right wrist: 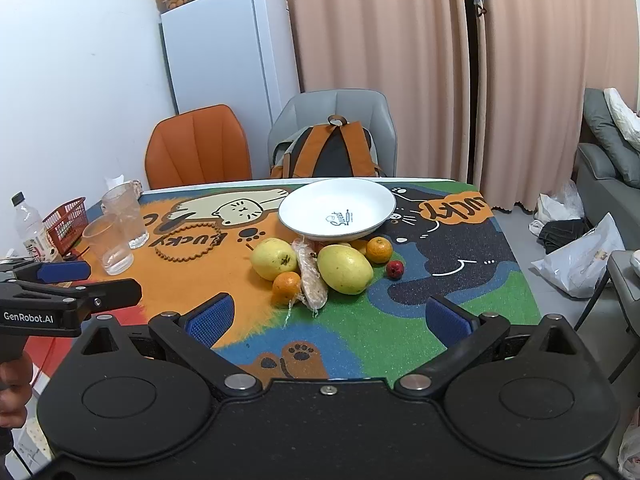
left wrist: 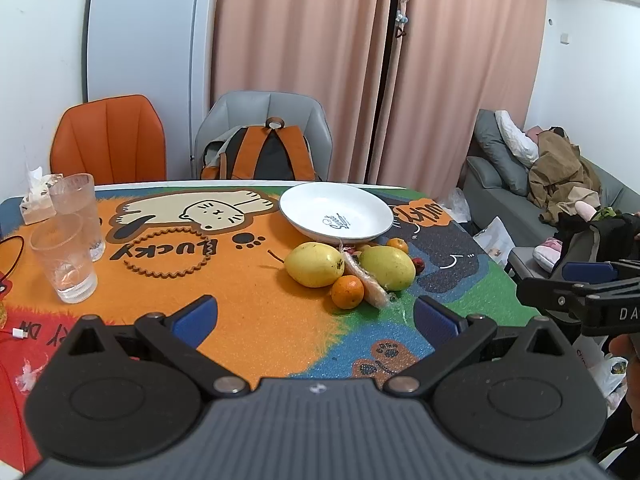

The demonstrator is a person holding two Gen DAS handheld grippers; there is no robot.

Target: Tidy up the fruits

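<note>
A pile of fruit lies on the cartoon-print table mat, just in front of an empty white plate (left wrist: 336,210) (right wrist: 337,208). Two yellow-green fruits (left wrist: 314,264) (right wrist: 345,269) flank a plastic-wrapped snack (right wrist: 311,276). A tangerine (left wrist: 347,291) (right wrist: 286,287) lies at the near side, another tangerine (right wrist: 379,249) close to the plate, and a small red fruit (right wrist: 395,269) to the right. My left gripper (left wrist: 316,316) hangs open short of the pile, nothing between its blue pads. My right gripper (right wrist: 328,316) is also open and empty, at about the same distance.
Two clear plastic cups (left wrist: 66,256) (right wrist: 110,246) stand at the table's left. A red basket (right wrist: 66,220) and a bottle (right wrist: 30,228) sit further left. An orange chair (left wrist: 110,140) and a grey chair with a backpack (left wrist: 260,156) stand behind the table. A sofa (left wrist: 520,176) is at the right.
</note>
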